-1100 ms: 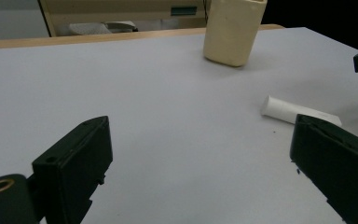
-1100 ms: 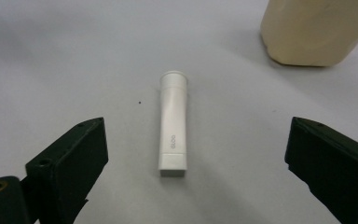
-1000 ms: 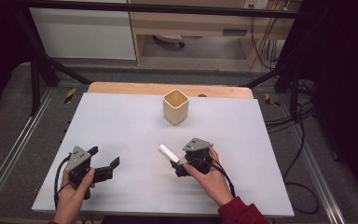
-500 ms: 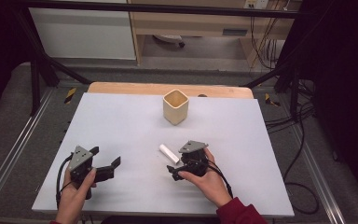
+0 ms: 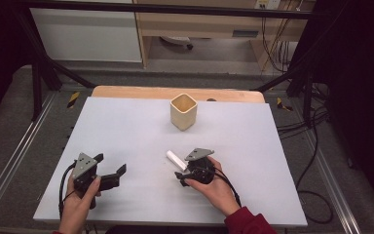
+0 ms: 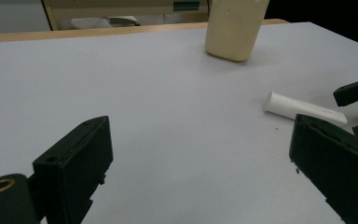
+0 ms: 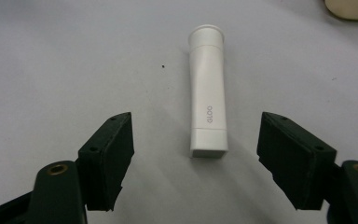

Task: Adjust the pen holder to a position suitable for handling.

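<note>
While the white tube [image 7: 208, 95] lay ungrasped between our right gripper [image 7: 196, 158]'s closing, half-wide jaws, our left gripper [image 6: 200, 175] waited wide; the lift and the far cup [image 5: 183, 111] remained.

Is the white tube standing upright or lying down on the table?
Lying down. The white plastic tube rests flat on its side on the white table, its cap end pointing away from the right gripper.

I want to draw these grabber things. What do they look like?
Both are black. The left gripper and right gripper each have two chunky black fingers with small screw holes, a grey three-cornered plate on top and a black cable. The right arm wears a dark red sleeve.
</note>
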The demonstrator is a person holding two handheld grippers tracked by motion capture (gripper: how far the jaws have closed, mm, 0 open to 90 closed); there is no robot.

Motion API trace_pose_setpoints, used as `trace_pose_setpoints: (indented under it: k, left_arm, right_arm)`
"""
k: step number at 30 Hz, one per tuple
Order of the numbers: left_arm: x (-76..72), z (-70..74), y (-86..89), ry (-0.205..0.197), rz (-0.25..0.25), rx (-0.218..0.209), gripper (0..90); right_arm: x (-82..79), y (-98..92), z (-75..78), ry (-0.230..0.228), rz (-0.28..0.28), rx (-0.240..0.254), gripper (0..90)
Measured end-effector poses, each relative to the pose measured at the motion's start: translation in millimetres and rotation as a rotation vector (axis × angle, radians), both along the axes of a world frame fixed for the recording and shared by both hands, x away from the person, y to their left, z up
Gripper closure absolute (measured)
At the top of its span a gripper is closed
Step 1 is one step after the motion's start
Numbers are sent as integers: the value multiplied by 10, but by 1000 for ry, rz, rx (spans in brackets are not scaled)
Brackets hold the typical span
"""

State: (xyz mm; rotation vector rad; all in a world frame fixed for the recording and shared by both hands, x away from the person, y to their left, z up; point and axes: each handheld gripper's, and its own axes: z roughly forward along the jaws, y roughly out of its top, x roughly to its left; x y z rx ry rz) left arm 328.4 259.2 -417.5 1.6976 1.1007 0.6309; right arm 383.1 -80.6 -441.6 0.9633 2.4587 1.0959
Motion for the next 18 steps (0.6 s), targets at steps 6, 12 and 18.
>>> trace_pose_setpoints:
  k: [6, 12, 18]
  left_arm:
    - [7, -5, -39, -5, -2, 13, 62]
    - [20, 0, -34, -6, 5, 4, 62]
    - [22, 2, -62, -6, -3, 0, 62]
  right_arm:
    - [29, 46, -76, 2, 14, -29, 361]
    - [50, -38, -10, -10, -7, 8, 380]
    - [85, -218, 93, -14, -68, 115, 407]
